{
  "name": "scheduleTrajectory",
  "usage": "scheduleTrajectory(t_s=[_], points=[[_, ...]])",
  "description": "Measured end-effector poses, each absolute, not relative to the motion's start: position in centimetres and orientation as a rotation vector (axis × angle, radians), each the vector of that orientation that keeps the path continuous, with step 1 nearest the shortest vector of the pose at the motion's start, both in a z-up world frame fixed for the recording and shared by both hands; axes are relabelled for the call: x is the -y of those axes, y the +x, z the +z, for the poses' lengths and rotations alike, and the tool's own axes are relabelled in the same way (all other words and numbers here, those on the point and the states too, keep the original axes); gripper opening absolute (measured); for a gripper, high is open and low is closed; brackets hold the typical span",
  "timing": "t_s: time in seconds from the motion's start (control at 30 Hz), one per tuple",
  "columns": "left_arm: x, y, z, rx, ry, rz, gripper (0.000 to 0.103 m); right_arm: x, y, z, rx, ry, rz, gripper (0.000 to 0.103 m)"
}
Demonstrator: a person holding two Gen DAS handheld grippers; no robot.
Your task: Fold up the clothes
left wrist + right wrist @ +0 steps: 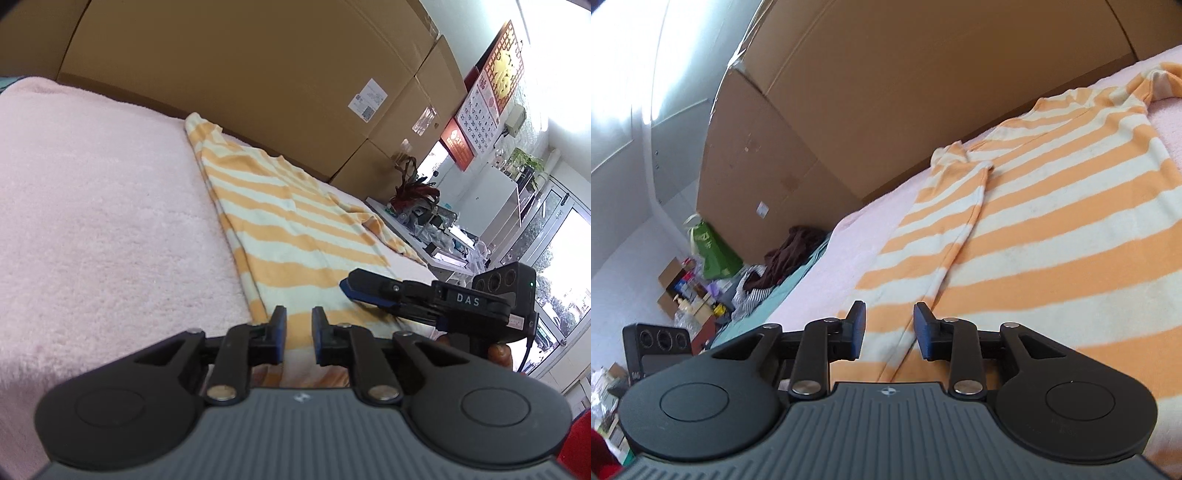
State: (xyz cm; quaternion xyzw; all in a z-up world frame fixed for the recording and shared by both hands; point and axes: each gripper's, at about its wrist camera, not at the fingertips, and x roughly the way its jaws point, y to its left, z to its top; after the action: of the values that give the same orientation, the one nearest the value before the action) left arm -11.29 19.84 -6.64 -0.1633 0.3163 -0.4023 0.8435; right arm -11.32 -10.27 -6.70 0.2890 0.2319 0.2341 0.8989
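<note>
An orange and cream striped shirt (288,229) (1052,229) lies flat on a pink fleecy cover (92,221) (875,221). One sleeve (960,206) is folded in over the body. My left gripper (298,328) is open just above the shirt's near edge, where it meets the pink cover, and holds nothing. My right gripper (889,328) is open over the near hem, with the folded sleeve's edge running under the gap. In the left wrist view the right gripper (351,284) shows side-on, low over the same hem to the right.
Large cardboard boxes (258,74) (886,81) stand right behind the cover. A dark clothes pile (790,251) and a green bag (713,251) lie past its left end. A cluttered white desk (424,236) and a wall calendar (480,118) are to the right.
</note>
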Motion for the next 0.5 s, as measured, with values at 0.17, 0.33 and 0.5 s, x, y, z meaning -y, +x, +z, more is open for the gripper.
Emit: scheduleTrajectory(t_s=[0.17,0.33,0.5], points=[[-19.5,-11.2,-7.0,-0.673,-0.377,-0.848,0.012,9.2,-12.4,-6.7,-0.454,0.546,0.504,0.042],[-19.1,-11.1,-6.9,-0.675,-0.368,-0.837,0.009,8.7,-12.1,-7.0,-0.458,0.528,0.475,0.001],[-19.5,-12.0,-6.5,-0.672,-0.334,-0.871,0.009,9.4,-12.8,-6.8,-0.448,0.540,0.462,0.002]])
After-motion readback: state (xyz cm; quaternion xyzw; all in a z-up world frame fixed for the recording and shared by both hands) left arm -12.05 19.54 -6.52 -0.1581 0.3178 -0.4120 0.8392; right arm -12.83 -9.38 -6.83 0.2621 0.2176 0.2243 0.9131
